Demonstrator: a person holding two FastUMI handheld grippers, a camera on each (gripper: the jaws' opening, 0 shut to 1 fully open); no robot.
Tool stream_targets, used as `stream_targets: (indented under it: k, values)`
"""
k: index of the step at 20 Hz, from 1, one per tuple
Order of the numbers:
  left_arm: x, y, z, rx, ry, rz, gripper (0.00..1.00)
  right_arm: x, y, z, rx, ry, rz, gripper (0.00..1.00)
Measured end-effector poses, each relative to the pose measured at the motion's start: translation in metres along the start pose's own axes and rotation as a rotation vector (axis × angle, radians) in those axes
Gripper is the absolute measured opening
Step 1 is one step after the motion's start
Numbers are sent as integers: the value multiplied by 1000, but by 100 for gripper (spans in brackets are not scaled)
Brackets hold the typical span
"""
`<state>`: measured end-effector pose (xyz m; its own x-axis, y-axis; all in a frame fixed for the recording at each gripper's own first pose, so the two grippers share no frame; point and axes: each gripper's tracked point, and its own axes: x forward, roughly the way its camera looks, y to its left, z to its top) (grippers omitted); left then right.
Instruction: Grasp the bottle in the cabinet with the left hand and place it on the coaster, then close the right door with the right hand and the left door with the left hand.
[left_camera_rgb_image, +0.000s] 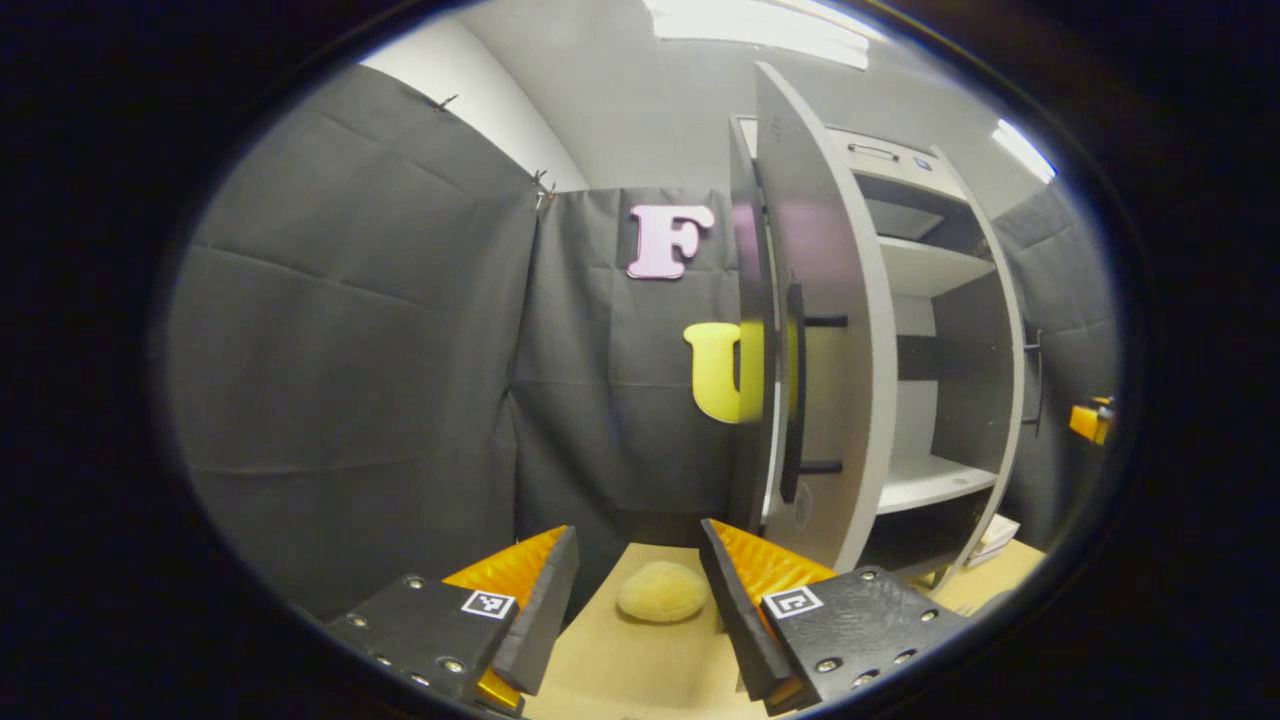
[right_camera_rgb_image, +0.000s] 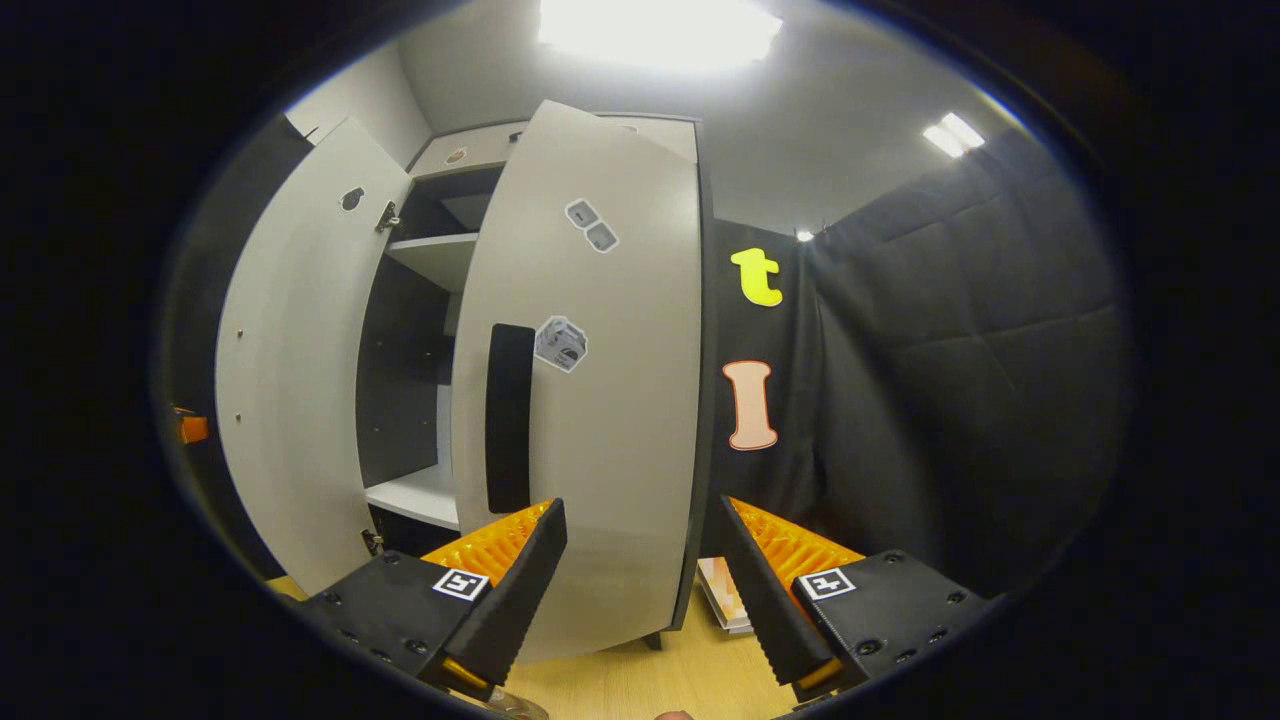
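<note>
**Both doors open, both grippers empty**

My left gripper (left_camera_rgb_image: 638, 610) is spread wide with nothing between its fingers, low over the wooden table (left_camera_rgb_image: 640, 670). Just ahead of its tips lies a round yellowish pad (left_camera_rgb_image: 662, 591), which I take to be the coaster. Beyond and to the right stands the cabinet (left_camera_rgb_image: 930, 330), its left door (left_camera_rgb_image: 815, 330) swung out edge-on toward me, the handle (left_camera_rgb_image: 793, 390) facing me. The shelves I can see hold no bottle; where it is, I cannot tell.

My right gripper (right_camera_rgb_image: 640, 590) is also released and empty, held close before the right door (right_camera_rgb_image: 600, 380), likely ready to push it shut.
</note>
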<state>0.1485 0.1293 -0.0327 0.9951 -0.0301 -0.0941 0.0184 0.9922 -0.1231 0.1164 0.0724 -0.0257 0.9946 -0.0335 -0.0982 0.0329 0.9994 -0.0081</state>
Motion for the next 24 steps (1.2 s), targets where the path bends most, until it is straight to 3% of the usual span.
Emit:
stream_targets:
  k: [5, 12, 15, 24]
  values:
    - [27, -9, 24, -31, 3, -25, 74, -15, -23, -22, 4, 43, -26, 96]
    - [39, -34, 38, -23, -19, -43, 74, -28, -59, -24, -17, 38, -51, 96]
    - [40, -36, 39, 33, -25, -18, 74, -34, -79, -26, -28, 35, -65, 96]
    - [36, -59, 42, 55, -29, 5, 74, -39, -119, -37, 18, 53, -77, 96]
